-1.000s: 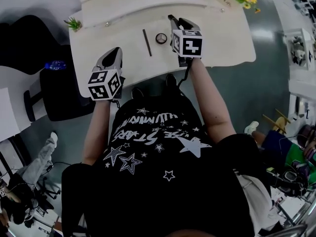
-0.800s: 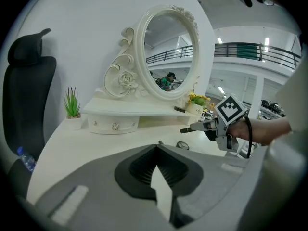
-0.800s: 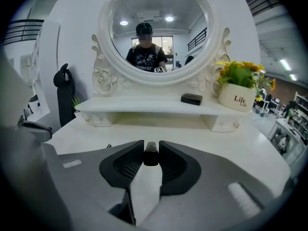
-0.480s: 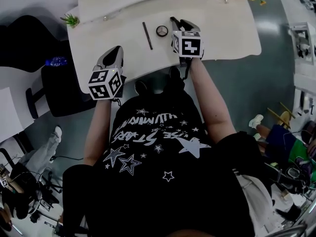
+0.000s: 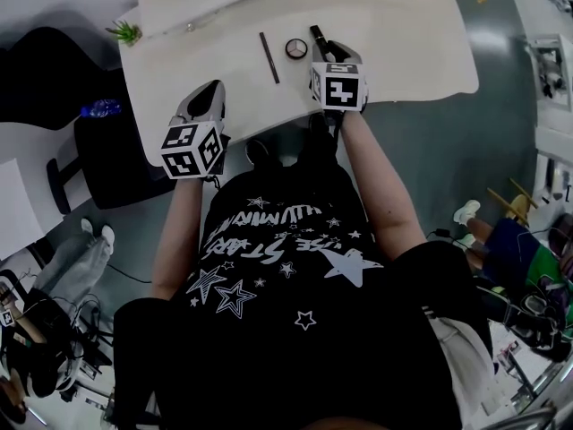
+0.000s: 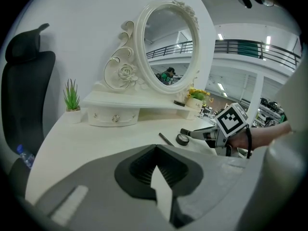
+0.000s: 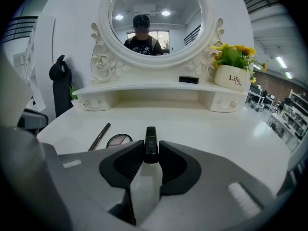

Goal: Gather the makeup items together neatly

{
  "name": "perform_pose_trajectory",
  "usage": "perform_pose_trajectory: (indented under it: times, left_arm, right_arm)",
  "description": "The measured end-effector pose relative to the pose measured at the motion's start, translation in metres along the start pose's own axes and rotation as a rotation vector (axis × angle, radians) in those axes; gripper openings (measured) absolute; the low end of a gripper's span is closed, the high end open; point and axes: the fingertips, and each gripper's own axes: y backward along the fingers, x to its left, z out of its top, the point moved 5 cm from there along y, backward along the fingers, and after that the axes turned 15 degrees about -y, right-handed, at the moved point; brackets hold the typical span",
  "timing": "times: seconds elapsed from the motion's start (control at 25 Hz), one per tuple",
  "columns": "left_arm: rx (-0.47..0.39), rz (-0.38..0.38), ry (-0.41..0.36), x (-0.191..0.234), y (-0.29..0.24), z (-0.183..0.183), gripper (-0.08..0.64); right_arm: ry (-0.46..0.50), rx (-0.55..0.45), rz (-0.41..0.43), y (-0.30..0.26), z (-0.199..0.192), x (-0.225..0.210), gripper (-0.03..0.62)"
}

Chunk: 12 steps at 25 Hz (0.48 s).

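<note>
Right gripper view: right gripper (image 7: pixel 151 148) grips tube (image 7: pixel 151 134), maybe lipstick; left gripper (image 6: pixel 155 149) closed near table (image 5: pixel 407 70) edge.

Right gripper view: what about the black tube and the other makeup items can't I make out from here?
- Black tube: its lower end is hidden between the jaws of the right gripper. In the head view the gripper covers most of it. Whether it touches the table cannot be told.
- Compact: its near edge is hidden behind a jaw.
- Dark item on the shelf: too small to identify.
</note>
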Motion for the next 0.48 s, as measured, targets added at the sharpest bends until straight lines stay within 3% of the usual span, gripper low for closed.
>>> perform_pose_trajectory:
  times: [0.48]
  left_arm:
    - [0.010, -0.008, 0.001, 0.005, -0.002, -0.005, 0.000]
  right_arm:
    - [-0.004, 0.030, -0.045, -0.007, -0.015, -0.001, 0.130]
